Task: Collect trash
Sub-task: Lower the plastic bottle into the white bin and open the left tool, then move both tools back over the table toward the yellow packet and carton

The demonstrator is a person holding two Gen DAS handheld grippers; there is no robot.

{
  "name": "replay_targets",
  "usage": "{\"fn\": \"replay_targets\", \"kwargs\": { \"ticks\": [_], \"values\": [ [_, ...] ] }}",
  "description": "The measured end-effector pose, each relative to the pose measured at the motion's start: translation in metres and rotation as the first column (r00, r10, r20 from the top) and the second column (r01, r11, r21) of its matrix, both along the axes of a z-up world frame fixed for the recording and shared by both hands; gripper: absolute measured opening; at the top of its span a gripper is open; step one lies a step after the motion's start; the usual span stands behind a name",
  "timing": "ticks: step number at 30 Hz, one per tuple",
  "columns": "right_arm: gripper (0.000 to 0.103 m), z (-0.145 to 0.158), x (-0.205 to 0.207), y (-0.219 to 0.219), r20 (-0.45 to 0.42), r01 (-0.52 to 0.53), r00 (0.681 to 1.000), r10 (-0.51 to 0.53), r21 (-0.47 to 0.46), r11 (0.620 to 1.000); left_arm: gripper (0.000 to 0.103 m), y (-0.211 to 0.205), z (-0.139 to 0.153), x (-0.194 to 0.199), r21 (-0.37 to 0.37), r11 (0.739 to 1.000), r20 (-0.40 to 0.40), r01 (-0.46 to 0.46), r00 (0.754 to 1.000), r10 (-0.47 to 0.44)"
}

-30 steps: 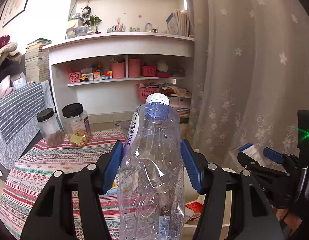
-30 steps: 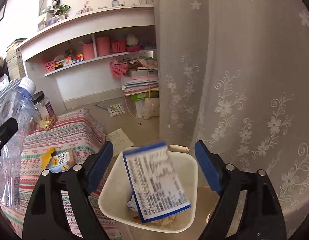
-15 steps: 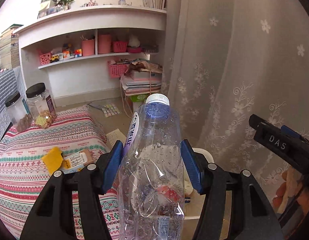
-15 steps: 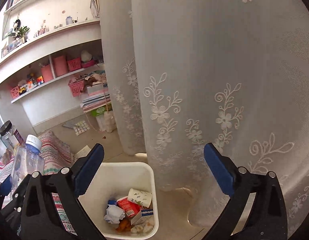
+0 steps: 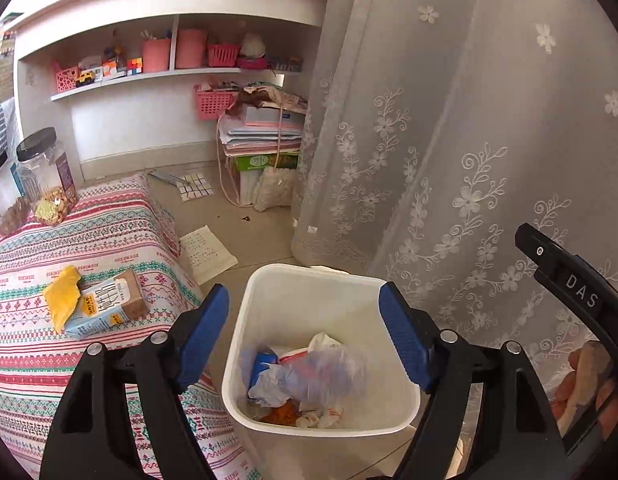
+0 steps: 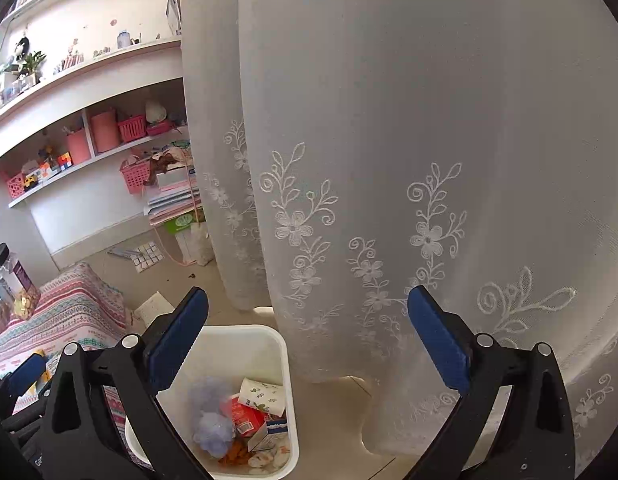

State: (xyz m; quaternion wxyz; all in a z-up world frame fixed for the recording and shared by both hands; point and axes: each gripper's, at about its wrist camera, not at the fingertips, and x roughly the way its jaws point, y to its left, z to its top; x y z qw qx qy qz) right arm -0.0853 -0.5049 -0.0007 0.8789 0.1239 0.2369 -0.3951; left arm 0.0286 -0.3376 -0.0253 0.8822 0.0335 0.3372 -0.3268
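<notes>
Trash bin (image 5: 265,292), a white square tub on the floor, sits directly below and between the blue pads of the left tongs (image 5: 305,336), which are spread wide and hold nothing. Inside it a blurred clear plastic bottle (image 5: 329,372) lies on top of crumpled paper, a blue carton and orange scraps. In the right wrist view the bin (image 6: 269,336) is at the lower left, beside the left pad of the right tongs (image 6: 309,340), which also gape wide and empty in front of the embroidered white curtain (image 6: 409,120). Left of the bin, on the striped tabletop (image 5: 109,232), a small carton (image 5: 105,308) lies on its side touching a yellow wrapper (image 5: 61,296), well apart from both tongs.
</notes>
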Motion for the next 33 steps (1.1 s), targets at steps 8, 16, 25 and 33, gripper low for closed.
{"fn": "replay_targets", "kwargs": {
  "ticks": [8,16,25,33],
  "values": [
    [0.096,-0.003,0.023,0.026,-0.042,-0.06,0.997,0.059,-0.026,0.998,0.083,0.026,0.007,0.005,0.068,0.987,0.099,-0.143,0.986,0.136],
    [0.096,-0.007,0.054,0.064,-0.075,-0.146,0.987,0.143,-0.037,0.989,0.083,0.07,0.01,0.026,0.09,0.96,0.119,-0.264,0.96,0.253],
    [0.096,-0.013,0.095,0.116,-0.11,-0.25,0.964,0.243,-0.048,0.967,0.083,0.125,0.006,0.053,0.088,0.926,0.1,-0.366,0.929,0.357],
    [0.096,-0.015,0.124,0.165,-0.112,-0.328,0.941,0.319,-0.066,0.942,0.083,0.176,0.006,0.075,0.102,0.886,0.078,-0.453,0.891,0.447]
  ]
}}
